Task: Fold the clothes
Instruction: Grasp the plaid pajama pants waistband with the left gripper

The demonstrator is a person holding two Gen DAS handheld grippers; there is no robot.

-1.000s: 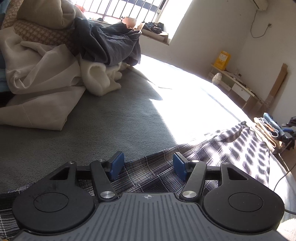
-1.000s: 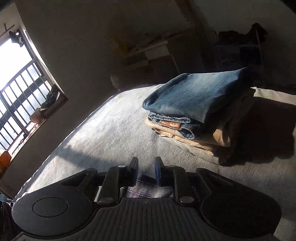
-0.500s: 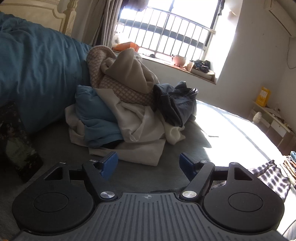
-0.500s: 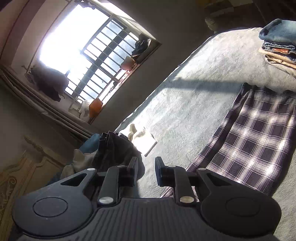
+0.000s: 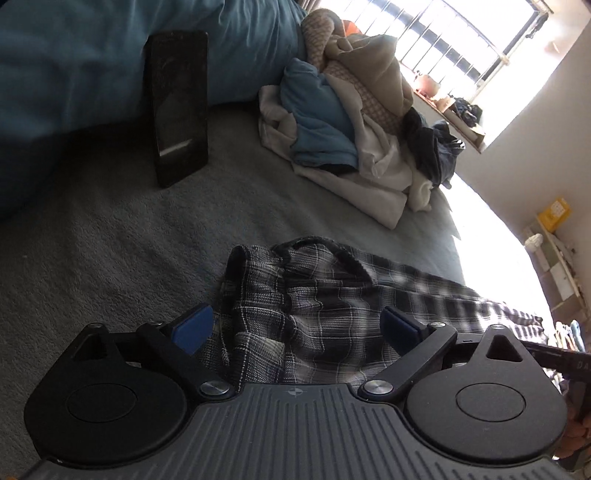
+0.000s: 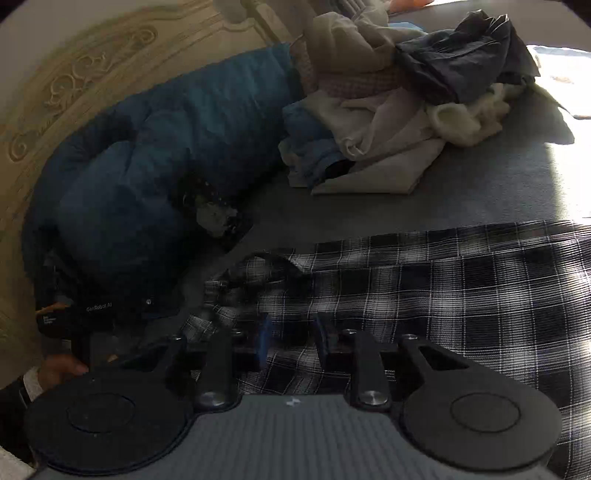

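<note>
Letting go done — the plaid garment [image 5: 314, 306], clamped a second ago, now lies loose under both opening claws, left gripper [image 5: 297, 325] and right gripper [image 6: 291, 332]; waistband needs regripping.

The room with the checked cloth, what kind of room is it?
Most likely a bedroom. The plaid garment lies on a grey bed cover, a blue duvet bunches against a carved headboard, and unfolded clothes are heaped near a barred window.
</note>
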